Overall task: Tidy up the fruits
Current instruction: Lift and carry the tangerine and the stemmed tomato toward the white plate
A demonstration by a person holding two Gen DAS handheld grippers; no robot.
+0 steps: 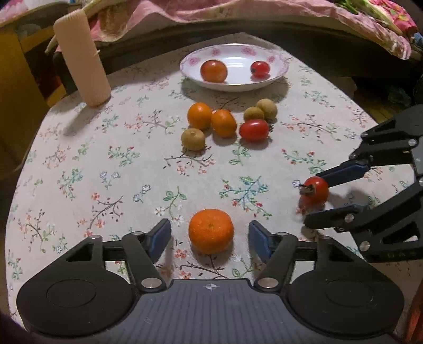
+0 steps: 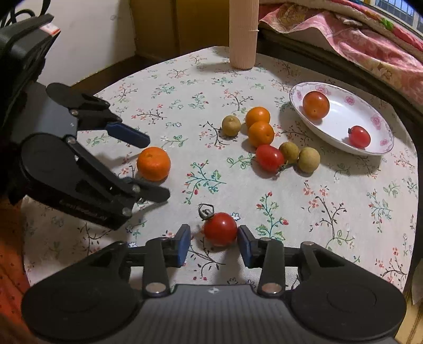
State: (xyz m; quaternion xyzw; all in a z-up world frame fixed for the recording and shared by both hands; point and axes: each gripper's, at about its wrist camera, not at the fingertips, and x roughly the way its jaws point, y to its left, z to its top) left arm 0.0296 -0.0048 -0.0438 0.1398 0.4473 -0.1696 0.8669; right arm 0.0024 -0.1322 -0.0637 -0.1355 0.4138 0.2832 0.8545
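An orange point(image 1: 211, 230) lies on the counter point(image 1: 105, 164) between the jaws of the left gripper point(image 1: 210, 239), which stand open with a gap on both sides of the fruit. A red tomato point(image 2: 220, 229) with a dry stem lies between the jaws of the right gripper point(image 2: 213, 239); they are open too, one pad just beside the tomato, the other apart from it.

Only the right wrist view shows the left gripper from the side, its blue pads above and below the orange. Only the left wrist view shows the stem end of the tomato turned away from the right gripper's pads.

Taking the plate point(image 1: 277, 76) as landmark: it is white with pink flowers on its rim and holds an orange-red tomato point(image 1: 213, 70) and a small red tomato point(image 1: 260, 69), well apart. Just in front of the plate is a cluster: two small oranges point(image 1: 211, 119) touching, three brown round fruits point(image 1: 260, 109) and an oblong red tomato point(image 1: 254, 129). To the plate's left stands a tall pale cylinder point(image 1: 82, 58). Behind the plate lies pink bedding point(image 1: 290, 13). Nothing stands between the grippers and the plate. The counter's cloth is floral.
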